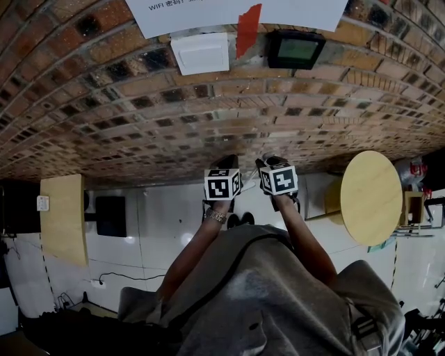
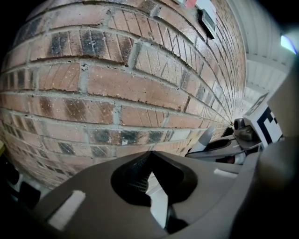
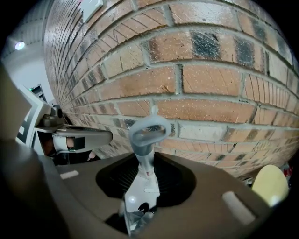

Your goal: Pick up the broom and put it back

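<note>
1. A person in a grey top stands facing a red-brown brick wall [image 1: 208,104], both forearms stretched forward. Each hand carries a grey two-jaw gripper topped by a black-and-white marker cube.
2. The right gripper [image 3: 147,164] is clenched on a white-shafted broom with a grey loop-ended plastic handle [image 3: 142,144]. The shaft rises out of the ribbed hollow between the jaws.
3. The broom's loop end stands just above the jaws and close to the bricks. Whether it touches them I cannot tell. The brush end is out of sight.
4. The left gripper [image 2: 150,156] has its jaw tips drawn together. A pale slanted bar [image 2: 159,203] sits in the hollow behind them. It seems to be the same broom's shaft, gripped lower down, though the view is dark there.
5. The two grippers are side by side, near each other, both angled down towards the wall. A metal watch band [image 1: 216,215] circles the left wrist.
6. High on the wall are a white square box [image 1: 200,53] and a small dark screen [image 1: 295,49]. Between and above them hangs a white paper sheet [image 1: 208,14] with a strip of red tape [image 1: 248,29].
7. To the person's right stands a round pale wooden table [image 1: 372,198] on a white floor.
</note>
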Tool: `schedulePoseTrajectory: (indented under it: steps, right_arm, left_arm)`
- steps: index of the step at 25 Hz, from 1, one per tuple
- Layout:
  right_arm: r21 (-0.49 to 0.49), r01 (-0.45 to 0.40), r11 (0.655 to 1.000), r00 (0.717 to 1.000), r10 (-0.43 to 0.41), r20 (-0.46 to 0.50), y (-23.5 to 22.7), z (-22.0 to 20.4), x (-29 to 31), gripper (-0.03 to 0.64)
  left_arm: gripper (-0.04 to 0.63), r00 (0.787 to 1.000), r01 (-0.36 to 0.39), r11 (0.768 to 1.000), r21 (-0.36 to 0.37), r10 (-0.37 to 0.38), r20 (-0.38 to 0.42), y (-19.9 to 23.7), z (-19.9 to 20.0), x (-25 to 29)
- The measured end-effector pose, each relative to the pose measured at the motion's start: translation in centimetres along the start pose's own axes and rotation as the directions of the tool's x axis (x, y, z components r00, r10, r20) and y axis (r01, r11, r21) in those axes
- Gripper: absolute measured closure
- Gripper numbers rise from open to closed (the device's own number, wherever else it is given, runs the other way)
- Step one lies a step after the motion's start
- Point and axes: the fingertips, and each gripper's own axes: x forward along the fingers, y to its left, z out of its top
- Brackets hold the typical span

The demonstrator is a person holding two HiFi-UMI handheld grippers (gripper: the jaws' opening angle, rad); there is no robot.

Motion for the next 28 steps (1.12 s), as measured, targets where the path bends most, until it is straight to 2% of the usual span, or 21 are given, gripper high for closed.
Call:
schedulePoseTrajectory:
  steps: [5, 9, 11, 13, 16, 23, 24, 25, 28]
  right_arm:
    - [0.004, 0.018, 1.0, 0.992, -0.017, -0.123, -2.0, -4.7, 5.9, 0.517]
    - [0.023, 0.05, 0.998, 0.963, -0.042, -0.267, -4.0, -10.2, 12.1, 0.517]
    - [0.051, 0.04, 0.998, 0.954, -0.023, -0.297, -3.8, -11.5, 13.6, 0.515]
    - [0.059, 0.014, 0.998, 0.958, 0.003, -0.288, -3.6, -10.4, 14.8, 0.515]
    - [-0.001, 0.058, 0.998, 0.974, -0.057, -0.219, -5.4, -7.9, 16.1, 0.516]
    - [0.012, 0.069, 0.998, 0.98, -0.065, -0.188, -6.6, -7.3, 16.6, 0.511]
    - [0.02, 0.059, 0.998, 0.982, -0.055, -0.183, -6.6, -7.3, 16.8, 0.464]
    - [0.029, 0.05, 0.998, 0.983, -0.044, -0.18, -6.5, -7.4, 16.9, 0.367]
    - [0.037, 0.061, 0.997, 0.983, -0.054, -0.176, -6.9, -7.4, 16.5, 0.336]
  left_arm:
    - [0.591, 1.0, -0.023, 1.0, -0.005, 0.023, 0.0, 0.3, -0.4, -0.5]
    - [0.591, 0.998, -0.055, 0.998, -0.013, 0.054, -0.021, 0.8, -2.0, -1.6]
    - [0.591, 0.996, -0.077, 0.997, -0.022, 0.076, -0.044, 1.3, -3.4, -2.2]
    - [0.591, 0.994, -0.098, 0.995, -0.029, 0.096, -0.059, 1.9, -4.2, -2.3]
    - [0.591, 0.99, -0.128, 0.991, -0.039, 0.125, -0.072, 2.6, -5.2, -2.8]
    - [0.591, 0.984, -0.168, 0.984, -0.057, 0.164, -0.061, 3.2, -5.8, -4.2]
    - [0.591, 0.984, -0.172, 0.984, -0.057, 0.168, -0.063, 3.2, -5.9, -4.3]
    - [0.591, 0.983, -0.174, 0.983, -0.055, 0.171, -0.063, 3.2, -6.0, -4.5]
    - [0.591, 0.983, -0.176, 0.983, -0.044, 0.173, -0.062, 3.0, -6.2, -4.6]
